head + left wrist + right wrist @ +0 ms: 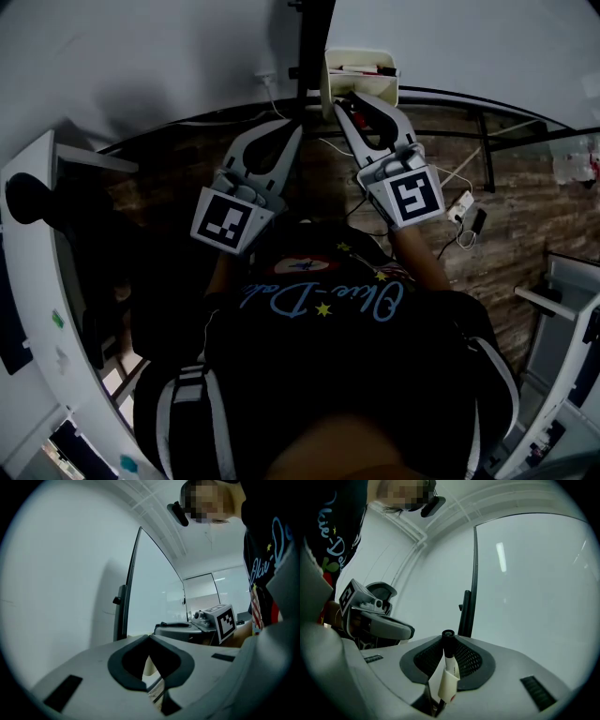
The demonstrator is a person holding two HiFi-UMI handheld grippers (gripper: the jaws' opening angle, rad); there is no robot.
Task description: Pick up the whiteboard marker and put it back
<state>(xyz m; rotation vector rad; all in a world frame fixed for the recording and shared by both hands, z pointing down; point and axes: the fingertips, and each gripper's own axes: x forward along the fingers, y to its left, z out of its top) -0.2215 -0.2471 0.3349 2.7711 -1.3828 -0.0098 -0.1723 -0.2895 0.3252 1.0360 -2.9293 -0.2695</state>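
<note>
- The left tongs [150,638] are held level in front of a person in a dark shirt [328,375]. The jaws are closed tip to tip with nothing between them.
- The right tongs [448,640] are just to the right, also level. The jaws are clamped on the marker [450,667].
- The marker stands nearly upright in the grip, with its black cap at the jaw tips and its white body below.
- A white tray [386,86] sits just beyond the right tongs' tips and holds other pens.
- A glossy whiteboard [534,597] in a black frame fills the far right.
</note>
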